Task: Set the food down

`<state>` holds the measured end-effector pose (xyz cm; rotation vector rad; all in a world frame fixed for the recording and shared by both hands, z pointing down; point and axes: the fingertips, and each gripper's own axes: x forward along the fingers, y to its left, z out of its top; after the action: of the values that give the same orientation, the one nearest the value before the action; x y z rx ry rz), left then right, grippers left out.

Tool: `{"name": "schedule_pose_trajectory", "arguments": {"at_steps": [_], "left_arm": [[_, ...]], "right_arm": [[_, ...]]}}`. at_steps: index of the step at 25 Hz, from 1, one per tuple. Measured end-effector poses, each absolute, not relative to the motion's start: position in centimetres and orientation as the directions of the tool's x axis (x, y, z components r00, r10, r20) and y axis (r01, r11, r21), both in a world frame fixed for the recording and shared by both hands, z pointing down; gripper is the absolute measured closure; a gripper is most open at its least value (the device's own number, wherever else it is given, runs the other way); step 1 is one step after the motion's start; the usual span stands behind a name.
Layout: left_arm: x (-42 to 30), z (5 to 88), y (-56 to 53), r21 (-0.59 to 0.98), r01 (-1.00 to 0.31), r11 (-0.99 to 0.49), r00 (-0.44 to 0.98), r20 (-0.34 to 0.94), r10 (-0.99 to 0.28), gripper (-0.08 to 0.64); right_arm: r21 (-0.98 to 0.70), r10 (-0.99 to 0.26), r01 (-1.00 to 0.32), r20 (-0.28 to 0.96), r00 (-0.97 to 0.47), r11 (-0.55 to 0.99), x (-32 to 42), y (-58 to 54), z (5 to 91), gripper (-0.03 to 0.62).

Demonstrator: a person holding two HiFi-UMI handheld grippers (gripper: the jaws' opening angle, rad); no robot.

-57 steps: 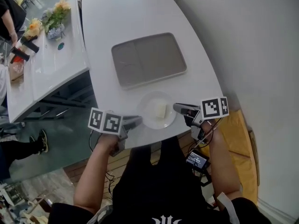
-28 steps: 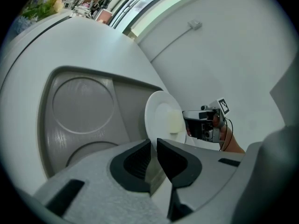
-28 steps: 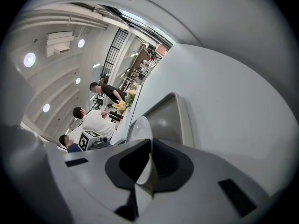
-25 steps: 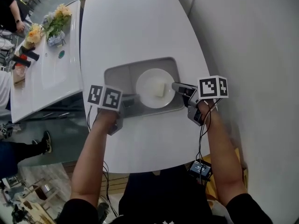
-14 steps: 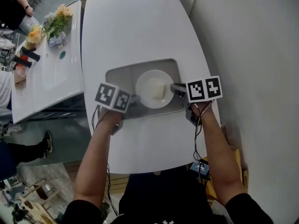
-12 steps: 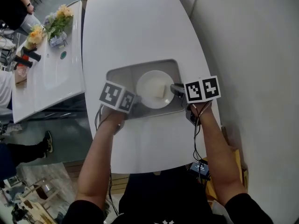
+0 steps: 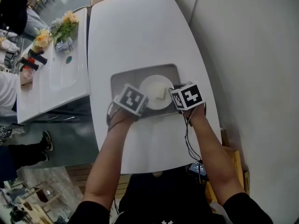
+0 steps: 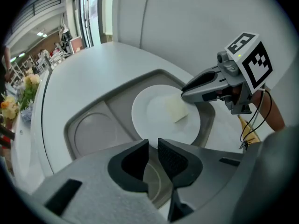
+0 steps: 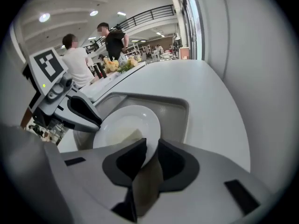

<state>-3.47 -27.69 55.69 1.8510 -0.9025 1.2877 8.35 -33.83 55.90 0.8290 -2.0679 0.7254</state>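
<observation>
On the counter [image 7: 135, 31], the tray [image 7: 122, 79] already bears the plate [image 7: 149, 85] with its pale food [image 7: 161, 92]. The left hand-held gripper [image 8: 153, 148] has just been opening and is empty. The right hand-held gripper [image 9: 152, 146] has also been opening, its jaws loose around the plate's rim. Judging by this, only backing away remains.

To the left we see a white side table [image 7: 56, 85] carrying yellow and orange flowers [image 7: 65, 22] and some black-and-red items [image 7: 32, 59] near its edge, a dark shoe [image 7: 45, 140] on the floor [image 7: 70, 143] beside it, and a person in white [image 9: 77, 64] and a person in black [image 9: 113, 40] standing at that table.
</observation>
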Motion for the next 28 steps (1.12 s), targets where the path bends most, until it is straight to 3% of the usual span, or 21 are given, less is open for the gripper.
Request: {"name": "schedule_pose_trajectory", "arguments": {"at_steps": [4, 6, 7, 9, 11, 13, 15, 21, 28], "left_arm": [[-4.3, 55.0, -27.9, 0.033, -0.814, -0.580, 0.198, 0.955, -0.223, 0.517], [-5.9, 54.1, -27.1, -0.014, -0.821, -0.571, 0.184, 0.940, -0.287, 0.518], [-6.2, 53.4, -26.4, 0.030, -0.833, -0.552, 0.248, 0.913, -0.325, 0.518], [-6.1, 51.0, -24.8, 0.226, -0.827, -0.515, 0.486, 0.749, -0.450, 0.529], [-7.0, 48.0, -22.3, 0.430, -0.752, -0.500, 0.659, 0.477, -0.581, 0.545], [-7.5, 45.3, -18.3, 0.557, -0.650, -0.518, 0.724, 0.245, -0.645, 0.554], [-6.8, 43.8, -13.3, 0.571, -0.585, -0.577, 0.758, 0.131, -0.639, 0.554], [-4.3, 42.1, -1.0, 0.502, -0.470, -0.726, 0.849, 0.032, -0.527, 0.554], [-4.4, 41.6, 2.8, 0.423, -0.368, -0.828, 0.919, 0.026, -0.394, 0.554]], "right_arm": [[-0.075, -0.424, -0.740, 0.780, -0.461, 0.668, 8.6, -34.4, 55.0, 0.529], [-0.034, -0.532, -0.739, 0.671, -0.515, 0.672, 9.1, -34.3, 52.4, 0.538], [-0.068, -0.568, -0.737, 0.591, -0.572, 0.672, 9.3, -33.7, 50.5, 0.551], [-0.222, -0.575, -0.686, 0.405, -0.711, 0.693, 9.7, -30.7, 46.6, 0.581], [-0.374, -0.537, -0.585, 0.235, -0.810, 0.720, 10.1, -26.2, 43.3, 0.586], [-0.469, -0.522, -0.495, 0.081, -0.849, 0.732, 10.8, -21.6, 40.3, 0.588], [-0.495, -0.543, -0.462, -0.023, -0.840, 0.736, 11.7, -17.2, 37.9, 0.588], [-0.506, -0.561, -0.481, -0.008, -0.828, 0.716, 8.6, -5.9, 36.9, 0.589], [-0.462, -0.584, -0.521, 0.009, -0.812, 0.718, 5.2, 0.0, 35.6, 0.589]]}}
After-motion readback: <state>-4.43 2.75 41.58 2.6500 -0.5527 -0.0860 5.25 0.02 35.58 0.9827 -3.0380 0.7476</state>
